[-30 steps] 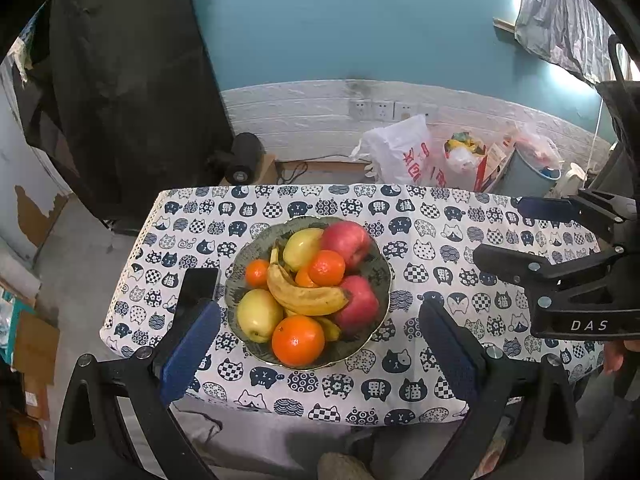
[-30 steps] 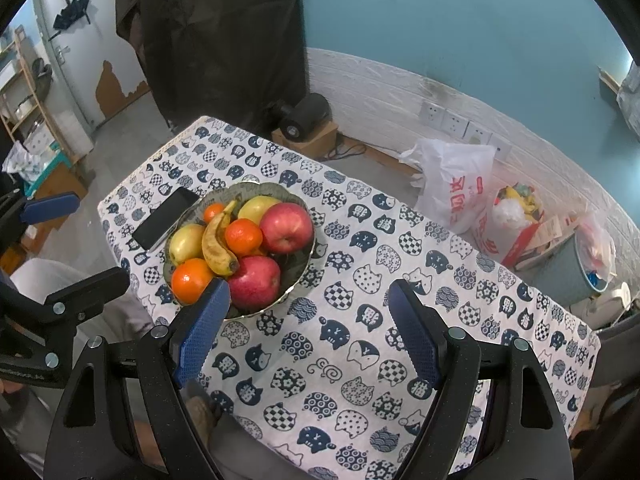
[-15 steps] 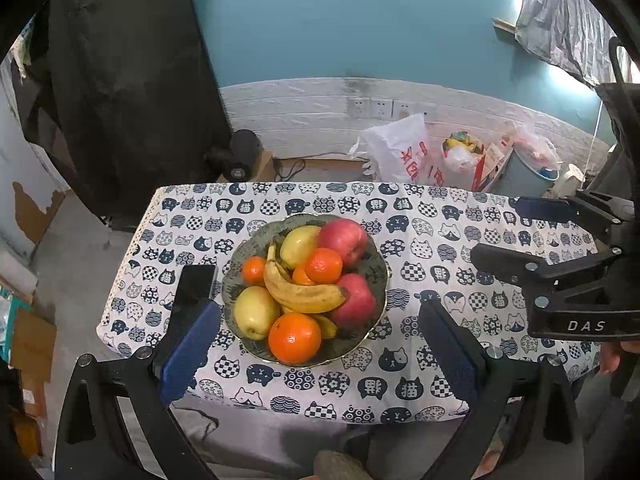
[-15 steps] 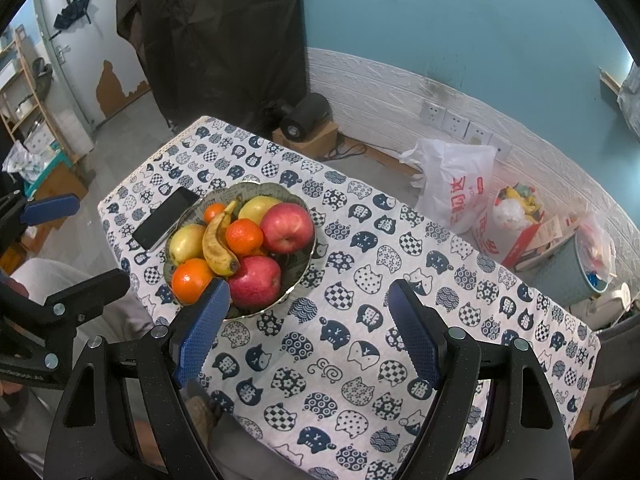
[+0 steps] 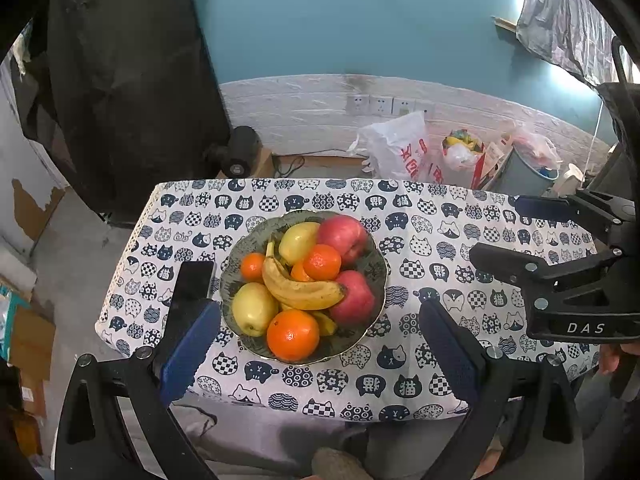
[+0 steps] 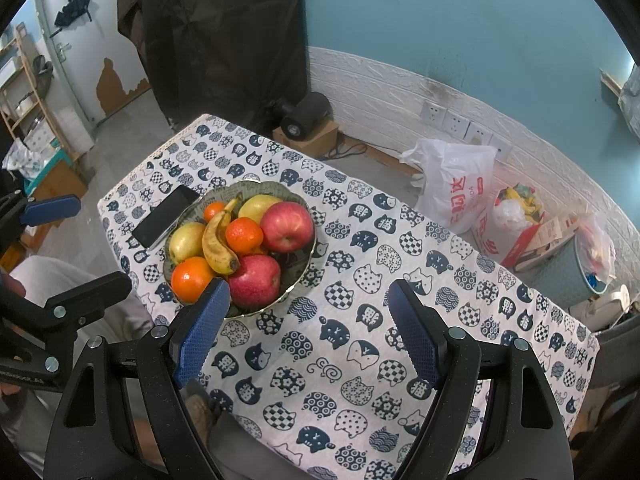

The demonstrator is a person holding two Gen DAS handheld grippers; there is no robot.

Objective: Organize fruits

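A: Where is the fruit sitting?
B: All piled in the bowl (image 5: 376,264) on the table (image 5: 440,376); both the left gripper (image 5: 320,336) and right gripper (image 6: 308,320) are hanging wide, gripping nothing.
A: Which step?
B: Fitting either sorting-out ahead or finished gathering; lower fruit is hiding under the banana (image 5: 300,288)
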